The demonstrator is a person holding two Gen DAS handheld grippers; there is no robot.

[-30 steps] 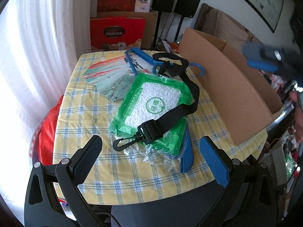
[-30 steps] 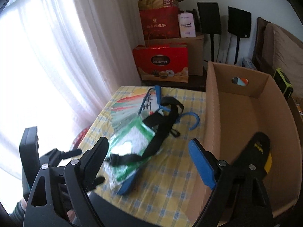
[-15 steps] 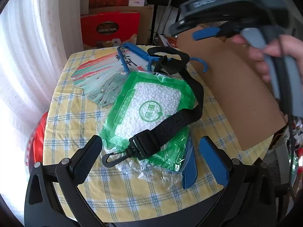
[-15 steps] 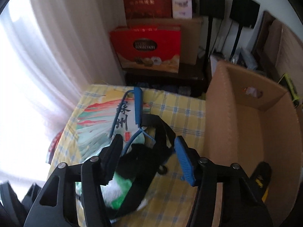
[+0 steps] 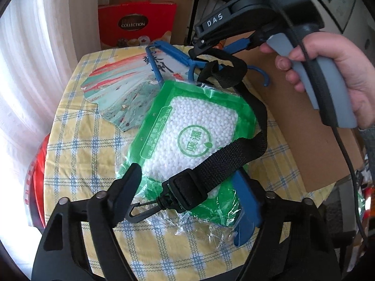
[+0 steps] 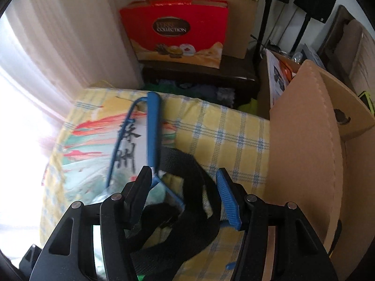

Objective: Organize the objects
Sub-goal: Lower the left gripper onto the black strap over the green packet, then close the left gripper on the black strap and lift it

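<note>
A black webbing strap [image 5: 234, 154] with a snap hook lies across a green bag of white beads [image 5: 199, 126] on the yellow checked table [image 5: 77, 140]. A blue hanger [image 5: 173, 56] and a painted fan [image 5: 121, 86] lie behind them. My left gripper [image 5: 187, 192] is open, its fingers on either side of the strap's hook end. My right gripper [image 6: 182, 192] is open, low over the strap's far loop [image 6: 187, 164] and the blue hanger [image 6: 152, 131]. The right gripper's body shows in the left wrist view [image 5: 257, 11].
An open cardboard box [image 6: 316, 140] stands on the table's right side; its wall shows in the left wrist view [image 5: 304, 107]. Red gift boxes [image 6: 178, 32] and speaker stands are behind the table. White curtains hang on the left.
My right gripper has swung from beside the box over to the far end of the strap and come down. My left gripper has moved forward to the strap's hook end.
</note>
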